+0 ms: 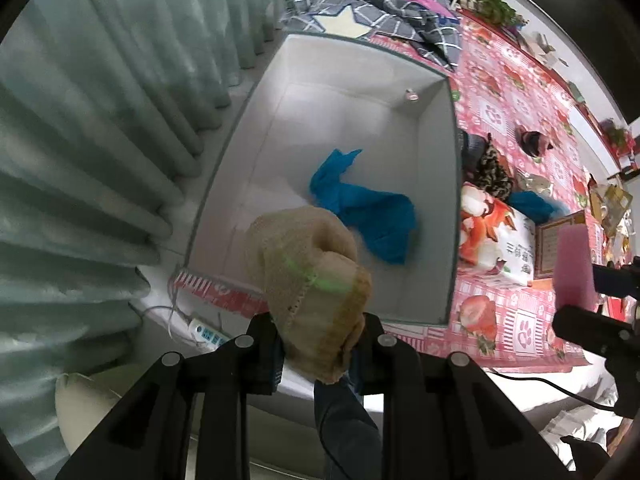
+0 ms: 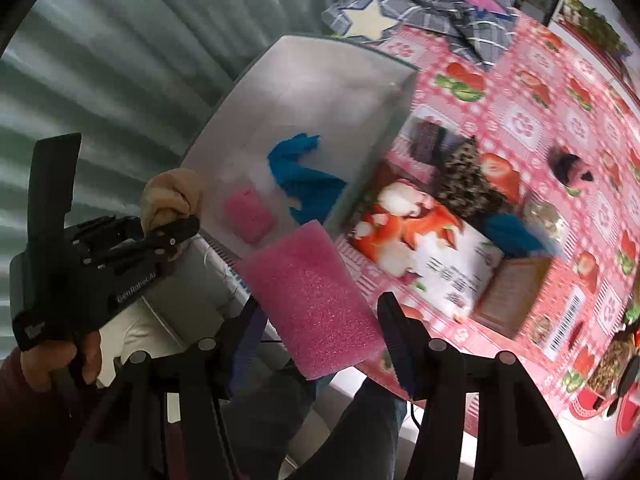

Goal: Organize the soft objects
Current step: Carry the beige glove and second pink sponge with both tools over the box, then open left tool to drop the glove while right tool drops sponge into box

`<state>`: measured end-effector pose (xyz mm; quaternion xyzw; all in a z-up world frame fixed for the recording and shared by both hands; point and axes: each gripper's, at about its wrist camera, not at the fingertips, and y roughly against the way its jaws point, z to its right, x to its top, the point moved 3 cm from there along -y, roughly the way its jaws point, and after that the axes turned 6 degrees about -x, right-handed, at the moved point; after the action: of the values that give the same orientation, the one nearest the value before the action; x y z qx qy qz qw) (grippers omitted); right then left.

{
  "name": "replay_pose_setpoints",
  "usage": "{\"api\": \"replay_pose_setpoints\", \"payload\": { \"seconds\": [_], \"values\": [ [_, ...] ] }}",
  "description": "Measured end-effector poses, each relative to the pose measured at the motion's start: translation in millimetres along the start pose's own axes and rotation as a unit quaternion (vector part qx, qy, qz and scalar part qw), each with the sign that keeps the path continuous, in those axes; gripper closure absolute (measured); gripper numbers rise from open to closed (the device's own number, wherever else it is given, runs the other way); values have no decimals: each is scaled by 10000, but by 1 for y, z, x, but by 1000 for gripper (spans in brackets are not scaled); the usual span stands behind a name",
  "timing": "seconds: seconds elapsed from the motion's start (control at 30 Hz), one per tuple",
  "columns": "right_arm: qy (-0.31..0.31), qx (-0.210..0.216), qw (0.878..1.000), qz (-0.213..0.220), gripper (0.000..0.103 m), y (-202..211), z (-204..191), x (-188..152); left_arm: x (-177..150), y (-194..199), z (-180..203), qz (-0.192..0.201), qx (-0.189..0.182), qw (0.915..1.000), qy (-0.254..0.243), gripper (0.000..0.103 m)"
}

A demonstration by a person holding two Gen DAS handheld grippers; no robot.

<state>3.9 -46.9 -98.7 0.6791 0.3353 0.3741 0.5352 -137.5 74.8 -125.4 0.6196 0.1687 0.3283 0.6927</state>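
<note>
The left claw [image 1: 320, 340] was squeezed tight on a tan knit glove [image 1: 312, 276], w/ the glove bunched up and sticking out past the fingers. It hung over the near edge of a big white box [image 1: 360, 92]. Inside the box lay a blue cloth [image 1: 360, 204] on the bottom (crumpled, not folded).

The right claw [image 2: 320, 320] was partly wide and held a pink foam block [image 2: 316, 300] between its fingers, tilted. It was over the near right edge of the box. In the right view a 2nd pink foam piece [image 2: 250, 214] lay in the box next to the blue cloth, a bit blurry.

The box sat on a pink strawberry tablecloth [image 1: 516, 92]. Just beside the box's right wall was a printed bag [image 2: 424, 240] and a leopard-spot cloth [image 2: 468, 180]. A grey checked blanket [image 1: 380, 4] lay past the far end. Pale green curtains [image 1: 100, 120] hung on the left.
</note>
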Motion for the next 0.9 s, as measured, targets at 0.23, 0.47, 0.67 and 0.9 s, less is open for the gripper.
{"api": "replay_pose_setpoints", "payload": {
  "seconds": [0.23,0.47,0.67,0.9],
  "values": [
    [218,95,9997,-89,45,-14,-20,18,0,-1,-12,-39,89,9999,85,76],
    [180,248,9993,-212,45,-29,-30,37,9,-5,-14,-14,184,9998,45,76],
    [-12,488,9982,-343,45,-45,-33,48,19,-15,-17,-63,301,9995,-9,76],
    [-198,701,9966,-386,45,-56,-33,57,25,-17,-17,-13,280,9996,-47,65]
  ]
}}
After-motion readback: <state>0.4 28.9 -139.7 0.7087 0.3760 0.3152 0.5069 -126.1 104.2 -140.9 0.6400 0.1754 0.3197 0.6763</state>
